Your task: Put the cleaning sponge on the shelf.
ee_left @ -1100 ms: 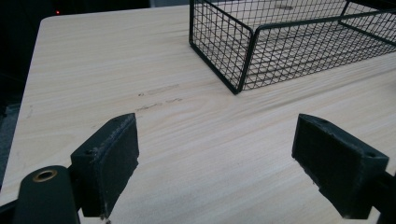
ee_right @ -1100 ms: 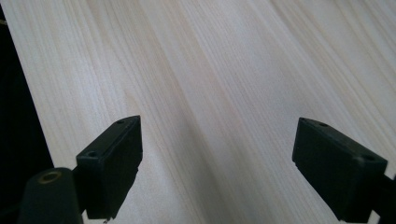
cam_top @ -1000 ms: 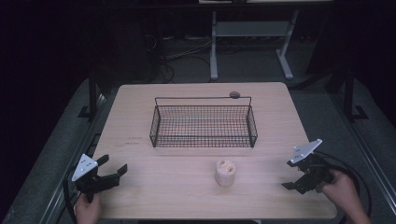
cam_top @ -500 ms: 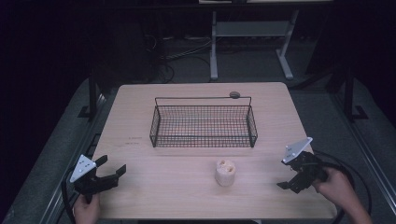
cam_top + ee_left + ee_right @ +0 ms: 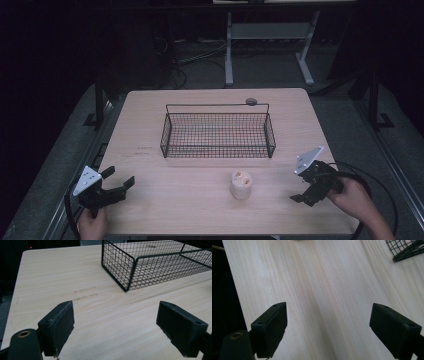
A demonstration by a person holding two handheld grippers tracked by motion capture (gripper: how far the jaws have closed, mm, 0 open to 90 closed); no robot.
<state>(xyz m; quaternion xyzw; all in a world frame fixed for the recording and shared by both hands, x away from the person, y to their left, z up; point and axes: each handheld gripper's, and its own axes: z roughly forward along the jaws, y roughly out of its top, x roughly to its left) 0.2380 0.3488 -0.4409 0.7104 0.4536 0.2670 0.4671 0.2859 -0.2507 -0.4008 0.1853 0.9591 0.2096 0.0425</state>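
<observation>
- From above, the small pale cup-like object (image 5: 241, 184) stands upright on the wooden table (image 5: 150, 210), just in front of the wire basket (image 5: 218, 131) and outside it.
- Compared with a second ago, the right gripper (image 5: 306, 189) sits closer in toward that object, having slid across from the table's right edge; it is near the object but clearly apart from it. Its jaws have just been opening and nothing lies between them.
- The left gripper (image 5: 121, 184) rests well off to the object's left, by the near-left corner, in the same spot as a second ago, jaws spread and empty.
- In the left gripper view, the two black pads (image 5: 60, 326) stand wide apart over bare wood, with the basket's (image 5: 130, 272) near corner ahead.
- In the right gripper view, the pads (image 5: 273, 326) are likewise spread wide over bare tabletop; a sliver of the pale object (image 5: 299, 240) peeks at the top edge, and a basket (image 5: 408, 251) corner shows upper right.
- My reading: the right hand is lining up to pick the object up, presumably for the basket; the grasp is not yet made.
</observation>
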